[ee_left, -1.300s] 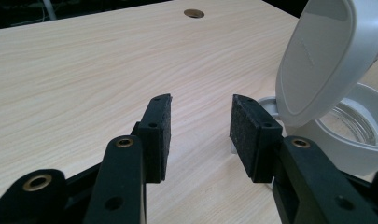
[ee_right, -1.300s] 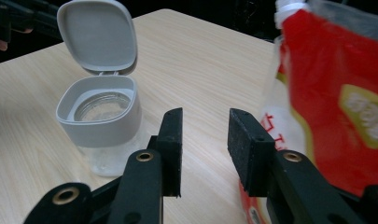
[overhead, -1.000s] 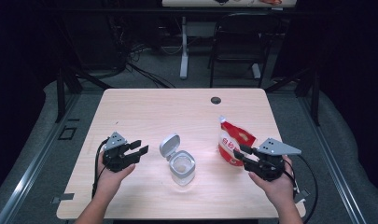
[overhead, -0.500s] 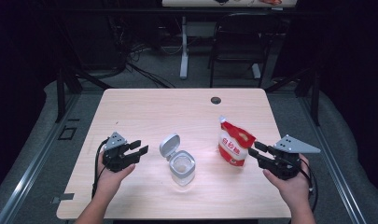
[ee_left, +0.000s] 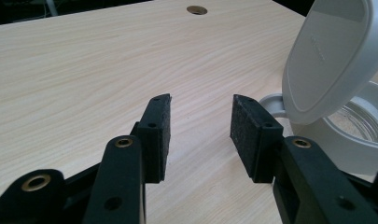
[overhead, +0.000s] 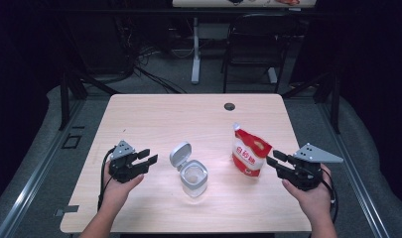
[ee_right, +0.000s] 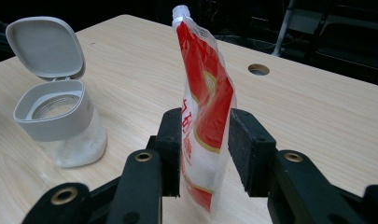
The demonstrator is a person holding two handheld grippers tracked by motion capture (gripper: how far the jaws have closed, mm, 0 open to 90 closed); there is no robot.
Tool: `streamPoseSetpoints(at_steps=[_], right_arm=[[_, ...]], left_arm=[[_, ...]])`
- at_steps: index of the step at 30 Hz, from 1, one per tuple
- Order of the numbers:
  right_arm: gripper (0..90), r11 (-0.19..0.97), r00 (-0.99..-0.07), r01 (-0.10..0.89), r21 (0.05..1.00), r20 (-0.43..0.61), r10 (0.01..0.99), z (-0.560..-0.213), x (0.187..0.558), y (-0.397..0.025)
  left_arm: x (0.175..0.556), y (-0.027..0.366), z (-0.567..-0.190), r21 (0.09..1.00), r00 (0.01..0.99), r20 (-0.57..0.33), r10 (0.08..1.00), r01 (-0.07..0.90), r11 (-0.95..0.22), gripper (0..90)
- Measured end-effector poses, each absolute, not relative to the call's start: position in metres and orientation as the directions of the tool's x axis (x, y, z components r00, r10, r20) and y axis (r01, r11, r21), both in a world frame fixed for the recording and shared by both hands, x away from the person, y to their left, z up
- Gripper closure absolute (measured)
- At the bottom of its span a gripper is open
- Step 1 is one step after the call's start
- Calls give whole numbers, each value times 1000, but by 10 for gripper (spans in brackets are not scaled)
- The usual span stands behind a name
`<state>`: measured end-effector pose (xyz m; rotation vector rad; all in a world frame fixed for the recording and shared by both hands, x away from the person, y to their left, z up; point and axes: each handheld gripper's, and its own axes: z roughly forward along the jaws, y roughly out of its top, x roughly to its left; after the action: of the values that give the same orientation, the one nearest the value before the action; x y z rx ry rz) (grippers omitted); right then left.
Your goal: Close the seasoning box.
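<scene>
- Pouch (ee_right: 205, 116): the red-and-white spouted bag stands upright on the table (overhead: 188, 114), at the right side, its capped spout up. In the right gripper view it sits in the gap of the right gripper (ee_right: 204, 144), whose jaws are spread; one pad seems at or almost on the film, the other stands a little off, so I judge it is not yet pinched.
- From above, the right gripper (overhead: 279, 163) lies just beside the pouch (overhead: 249, 156), its tips pointing left at the bag's lower half (a low grip would keep the bag from folding, by my guess). The right hand (overhead: 312, 196) holds it level, low over the table, forearm coming in from the near edge.
- Jar (overhead: 193, 177): a clear container with a grey collar, in the middle of the near half of the table, well left of the pouch. Its lid (overhead: 179, 154) is hinged back and stands open, which leaves the mouth free for pouring; some pale contents lie at the bottom (ee_right: 70, 140).
- The left gripper (overhead: 148, 159) hovers near the jar's left side, apart from it, jaws spread and holding nothing (ee_left: 200, 123). It looks placed to steady the jar. The left hand (overhead: 120, 179) keeps it roughly level, tips aimed right.
- Farthest off, a round cable hole (overhead: 230, 106) sits near the table's back edge.
</scene>
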<state>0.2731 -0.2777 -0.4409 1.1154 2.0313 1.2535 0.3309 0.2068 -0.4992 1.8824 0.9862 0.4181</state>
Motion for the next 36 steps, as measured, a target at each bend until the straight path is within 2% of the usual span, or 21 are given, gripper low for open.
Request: streamPoseSetpoints(at_steps=[18, 32, 36], right_arm=[[622, 218, -506, 388, 896, 9, 863, -444, 275, -283], [515, 231, -521, 371, 900, -4, 854, -443, 290, -271], [491, 200, -513, 382, 902, 27, 858, -448, 302, -271]], left_arm=[[331, 206, -500, 855, 617, -116, 778, 460, -238, 585], [331, 208, -499, 856, 613, -117, 781, 461, -234, 585], [331, 208, -500, 854, 613, -120, 781, 465, -234, 585]])
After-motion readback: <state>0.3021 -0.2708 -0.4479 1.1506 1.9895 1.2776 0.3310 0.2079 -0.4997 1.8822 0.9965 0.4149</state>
